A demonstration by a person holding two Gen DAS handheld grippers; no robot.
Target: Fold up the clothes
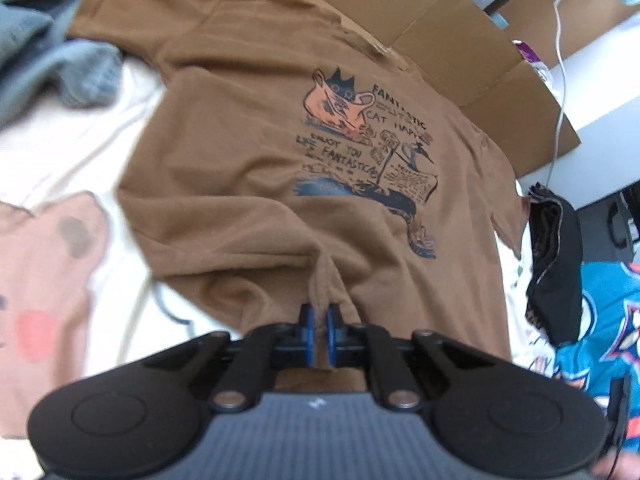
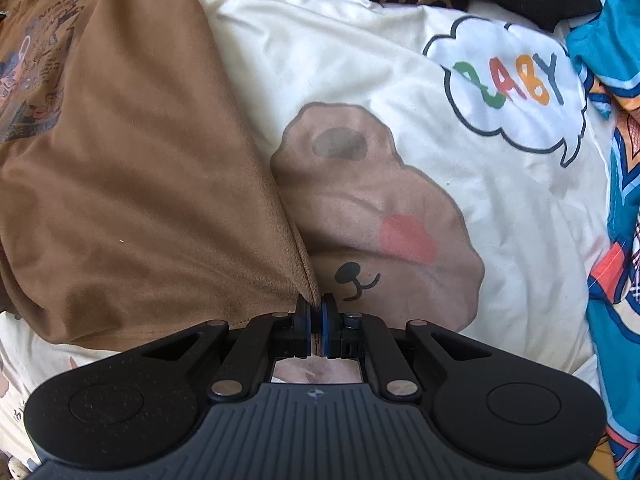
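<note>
Black tool housing fills the bottom of both wrist views, and just beyond it each pair of blue-padded fingers is pinched tight on cloth.

Cream bedding with a bear print (image 2: 372, 216) and a "BABY" speech bubble (image 2: 516, 84) covers the bed, and on it lies the brown T-shirt (image 1: 248, 184), printed side up, its cat graphic (image 1: 360, 148) readable from the left view. Flattened cardboard (image 1: 460, 32) lies behind the shirt, a grey knit (image 1: 44, 56) at its far left, a dark folded garment (image 1: 554, 264) and a bright blue patterned cloth (image 2: 612, 208) to its right.

Stretching straight away from the left tool (image 1: 319, 326), the shirt's long axis runs toward the cardboard; its fingers clamp a gathered pleat at the near edge. From the right tool (image 2: 316, 312), closed on a corner or side edge of the same shirt, the body of the garment falls away to the left, over the bear print.

Both tools appear held low and roughly level, pointing forward over the bed. With two near-edge points gripped, the coming move probably turns on carrying that edge away, along the long axis, toward the far end.
</note>
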